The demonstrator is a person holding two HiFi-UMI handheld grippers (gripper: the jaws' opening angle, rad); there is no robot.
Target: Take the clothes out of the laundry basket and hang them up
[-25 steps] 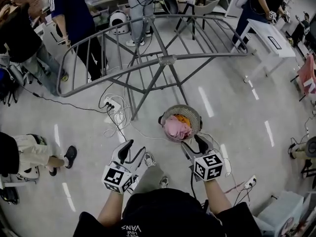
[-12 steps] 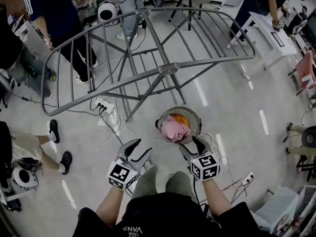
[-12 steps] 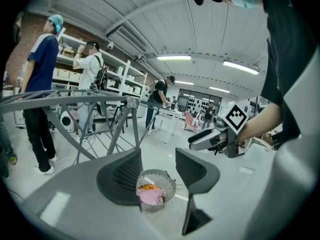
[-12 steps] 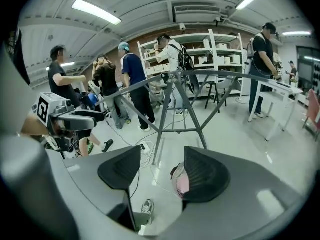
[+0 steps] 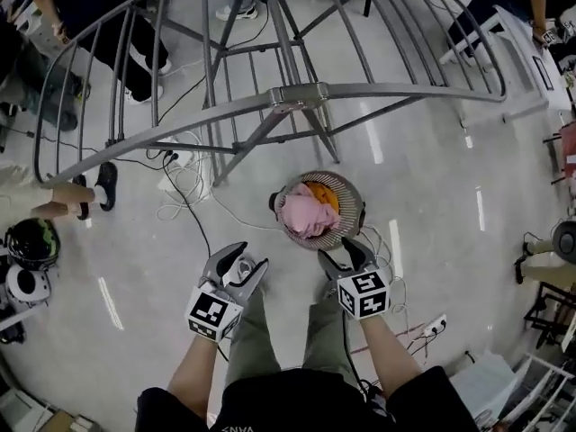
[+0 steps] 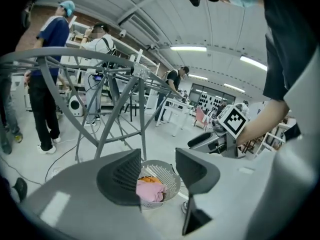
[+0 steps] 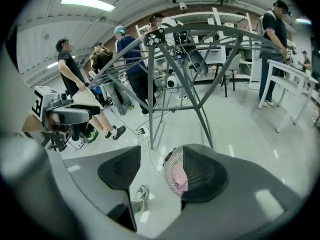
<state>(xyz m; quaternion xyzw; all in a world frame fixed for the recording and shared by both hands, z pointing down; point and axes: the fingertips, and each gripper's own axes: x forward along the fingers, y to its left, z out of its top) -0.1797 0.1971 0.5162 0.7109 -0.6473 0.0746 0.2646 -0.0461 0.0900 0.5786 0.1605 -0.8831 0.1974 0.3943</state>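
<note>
Pink clothes [image 5: 302, 216] in basket [image 5: 349, 193], just beyond right tongs [image 5: 341, 251]

The head view looks steeply down from above. Both gripper views look forward from low and near, sharing the laundry basket [image 5: 350, 193] and the far drying rack [image 5: 297, 95].

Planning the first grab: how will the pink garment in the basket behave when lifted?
Probably floppy: the pink garment lies crumpled in folds in the laundry basket, so it should droop and unfold. It touches the orange garment, so it may drag that along.
</note>
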